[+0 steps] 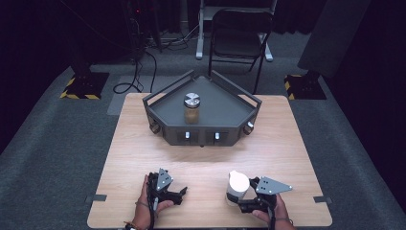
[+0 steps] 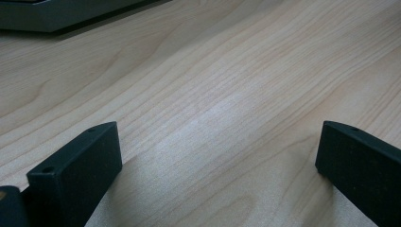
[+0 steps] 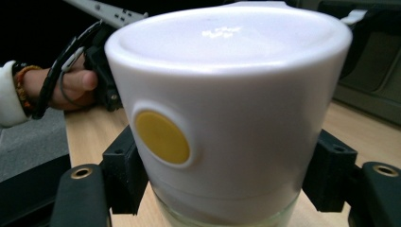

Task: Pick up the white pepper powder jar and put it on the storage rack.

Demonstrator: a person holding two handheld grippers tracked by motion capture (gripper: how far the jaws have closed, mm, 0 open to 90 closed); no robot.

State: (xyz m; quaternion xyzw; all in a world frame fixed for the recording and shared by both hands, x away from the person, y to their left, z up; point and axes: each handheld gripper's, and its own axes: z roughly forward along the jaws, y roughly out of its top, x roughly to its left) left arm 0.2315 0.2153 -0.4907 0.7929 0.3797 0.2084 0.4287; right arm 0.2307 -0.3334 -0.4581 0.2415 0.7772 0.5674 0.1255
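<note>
- Right gripper [image 1: 245, 200] had its 2 black jaws closed on the white plastic-topped jar [image 1: 237, 187], 1 pad on each flank just below the cap's lower edge, a grip that likely kept the smooth cap from slipping upward.
- That jar stood upright near the front edge of the light wooden table [image 1: 287, 139], at the person's right, its clear glass base [image 3: 227, 218] low between the jaws; whether it rested on the wood or hung just clear could not be told.
- Its round yellow button [image 3: 162, 137] faced the right gripper's camera, so the jaws met the sides and left that button untouched.
- Left gripper [image 1: 181, 194] lay low over the table at the person's left, jaws wide apart with bare wood between them, holding nothing; it seemed parked out of the way, well apart from the white jar.
- Farther back, the grey angular tray with raised walls [image 1: 225, 111] sat across the middle of the table, and a brown-filled glass jar with a silver lid [image 1: 192, 107] stood upright inside it, left of centre.
- Judging by that neighbour, the tray looked like the place meant for the held jar, with open floor to the right of the silver-lidded one.
</note>
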